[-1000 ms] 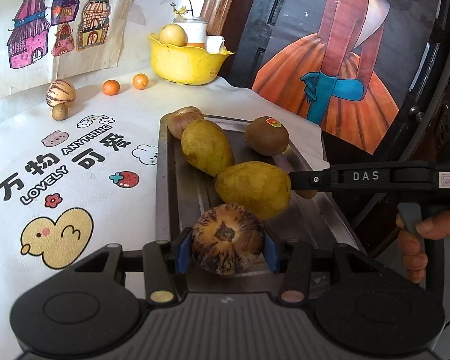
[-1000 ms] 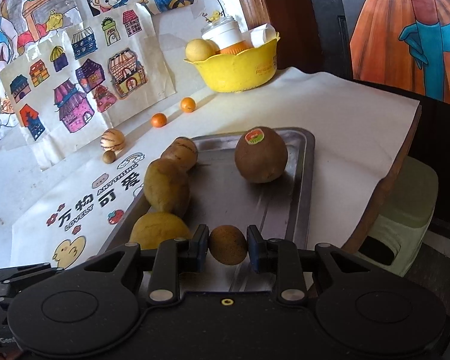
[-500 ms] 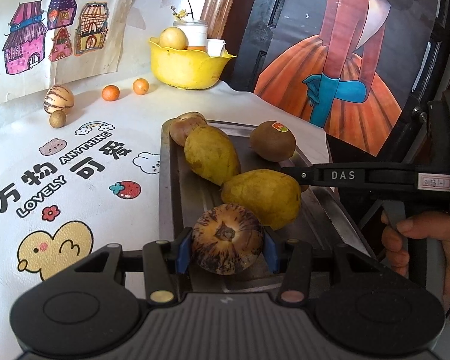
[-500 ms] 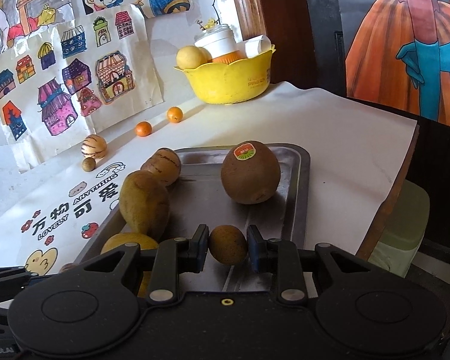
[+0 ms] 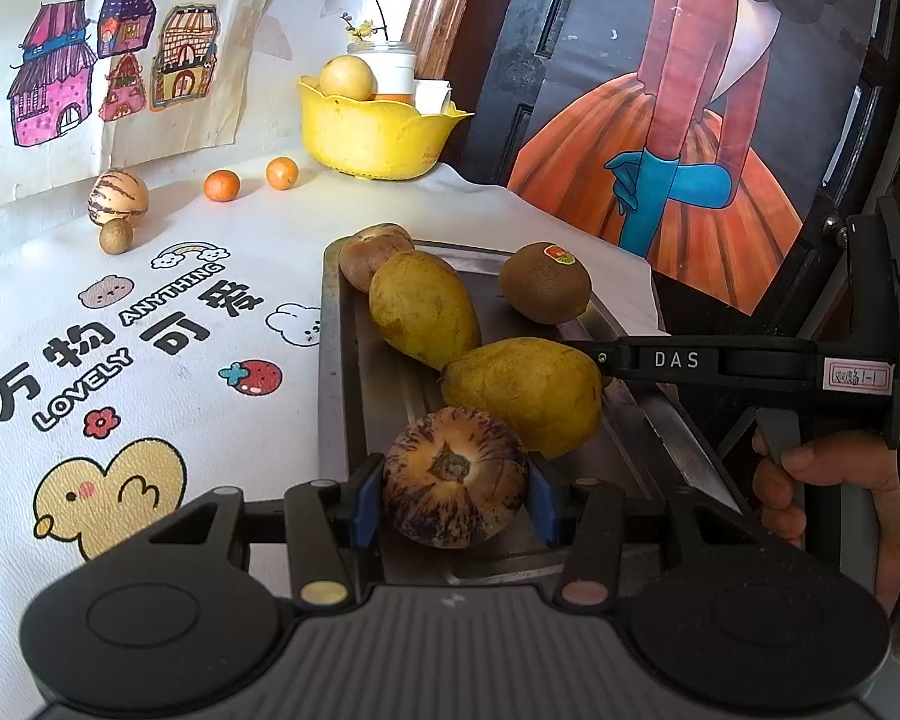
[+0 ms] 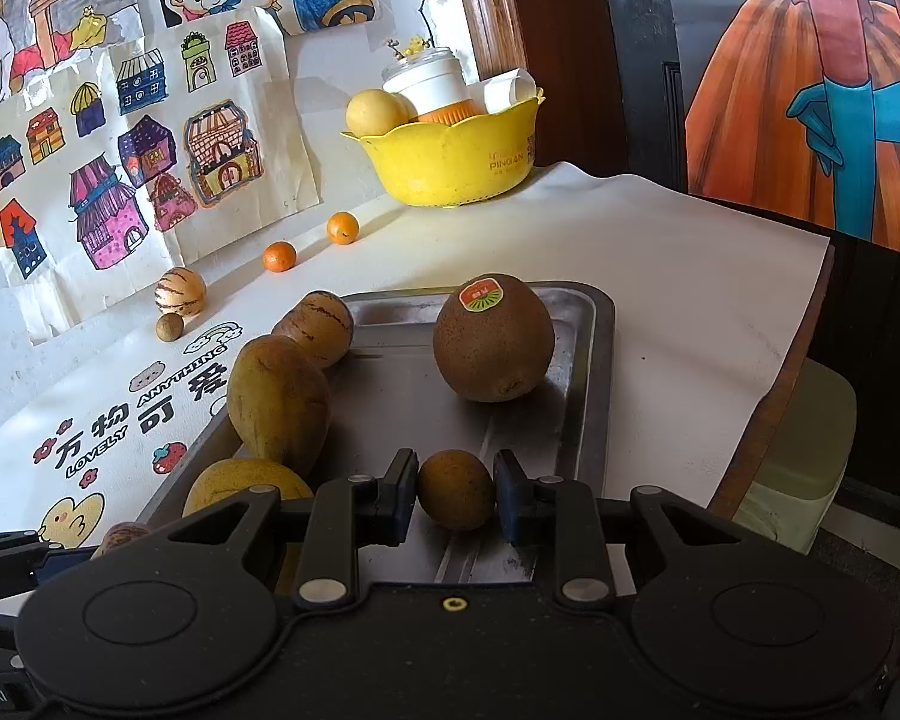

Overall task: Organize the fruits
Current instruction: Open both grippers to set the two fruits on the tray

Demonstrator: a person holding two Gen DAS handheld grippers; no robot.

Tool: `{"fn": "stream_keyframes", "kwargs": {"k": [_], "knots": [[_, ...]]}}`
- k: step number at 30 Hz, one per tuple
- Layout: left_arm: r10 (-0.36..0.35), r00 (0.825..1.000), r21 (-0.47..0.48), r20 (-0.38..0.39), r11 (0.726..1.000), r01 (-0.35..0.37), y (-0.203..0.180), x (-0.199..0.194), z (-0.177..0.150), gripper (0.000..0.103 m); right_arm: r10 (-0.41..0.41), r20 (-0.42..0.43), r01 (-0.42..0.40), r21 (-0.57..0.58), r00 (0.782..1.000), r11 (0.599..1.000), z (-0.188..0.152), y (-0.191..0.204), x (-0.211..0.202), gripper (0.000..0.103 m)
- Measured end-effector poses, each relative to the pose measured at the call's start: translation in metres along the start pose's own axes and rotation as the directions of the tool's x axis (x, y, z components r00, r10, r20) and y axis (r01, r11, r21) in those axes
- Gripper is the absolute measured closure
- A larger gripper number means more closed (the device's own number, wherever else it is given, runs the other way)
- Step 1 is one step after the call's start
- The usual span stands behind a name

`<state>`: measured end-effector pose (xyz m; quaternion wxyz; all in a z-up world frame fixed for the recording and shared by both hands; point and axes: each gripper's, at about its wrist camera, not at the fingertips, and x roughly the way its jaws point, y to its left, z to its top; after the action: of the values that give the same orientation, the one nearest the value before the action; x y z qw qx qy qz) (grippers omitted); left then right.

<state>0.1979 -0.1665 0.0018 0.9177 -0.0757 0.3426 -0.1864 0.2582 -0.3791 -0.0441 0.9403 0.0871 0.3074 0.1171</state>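
At the bottom of the left wrist view, the left hand-held gripper (image 5: 455,495) is closed on a striped melon (image 5: 455,476). The melon is round, brown and purple, with a dry stem in the middle. It sits over the near end of the tray (image 5: 333,360).

At the bottom of the right wrist view, the right hand-held gripper (image 6: 456,489) has a small brown fruit (image 6: 456,489) between its fingers, with both fingers up against its sides. The fruit is round and dull, over the near end of the tray (image 6: 594,360).

At the right of the left wrist view, the side of the right gripper reads "DAS". A hand (image 5: 834,492) grips its handle at the lower right, fingers curled round it.

Next on the tray lie two yellow pears (image 5: 525,393), touching. Past them is a second striped melon (image 5: 369,252) in the far left corner. A brown kiwi (image 6: 493,339) stands near the far right side, with a red and green sticker on top; its words are too small to read.

The cloth (image 5: 150,330) on the worktop, left of the tray, reads "LOVELY ANYTHING" and "万物可爱", with a yellow duck and a strawberry.

Farther back, on the left, lie a third striped melon (image 6: 180,292), a small brown ball (image 6: 168,327) and two little oranges (image 6: 279,256).

At the back stands a yellow bowl (image 6: 456,162) that reads "PINGAN".
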Motion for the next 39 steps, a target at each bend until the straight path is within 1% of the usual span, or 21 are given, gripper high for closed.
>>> {"fn": "stream_keyframes", "kwargs": {"k": [5,10,14,21,28,30,34,36,39], "knots": [[0.005,1.0,0.002,-0.007,1.0,-0.005,0.0,0.0,0.0,0.049,-0.002,0.0,0.002,-0.003,1.0,1.0,0.0,0.001,-0.001,0.072],[0.008,1.0,-0.004,-0.014,1.0,-0.008,-0.001,0.0,0.0,0.048,-0.015,0.008,0.015,-0.024,1.0,1.0,-0.002,0.004,-0.004,0.064],[0.0,1.0,-0.008,-0.012,1.0,0.0,-0.002,-0.003,0.001,0.042,-0.02,0.021,0.021,-0.032,1.0,0.999,-0.003,0.005,-0.009,0.057],[0.0,1.0,-0.009,0.024,1.0,0.0,-0.004,-0.02,-0.003,0.027,-0.024,0.062,0.026,-0.028,0.998,0.999,0.0,0.004,-0.028,0.04],[0.008,0.998,-0.055,0.068,0.998,-0.004,0.002,-0.044,-0.007,0.019,-0.039,0.105,0.042,-0.023,0.994,0.999,-0.002,0.006,-0.053,0.025],[0.014,0.997,-0.075,0.082,0.997,-0.008,0.005,-0.051,-0.008,0.016,-0.044,0.117,0.047,-0.025,0.992,0.999,-0.004,0.008,-0.061,0.02],[0.037,0.992,-0.103,0.117,0.994,-0.024,0.01,-0.068,-0.011,0.01,-0.051,0.141,0.055,-0.025,0.989,0.998,-0.008,0.014,-0.078,0.013],[0.052,0.989,-0.114,0.136,0.993,-0.037,0.013,-0.076,-0.013,0.004,-0.053,0.151,0.058,-0.028,0.987,0.998,-0.012,0.018,-0.086,0.009],[0.071,0.985,-0.131,0.156,0.99,-0.051,0.017,-0.088,-0.017,0.001,-0.058,0.169,0.065,-0.038,0.984,0.997,-0.018,0.025,-0.098,0.003]]}}
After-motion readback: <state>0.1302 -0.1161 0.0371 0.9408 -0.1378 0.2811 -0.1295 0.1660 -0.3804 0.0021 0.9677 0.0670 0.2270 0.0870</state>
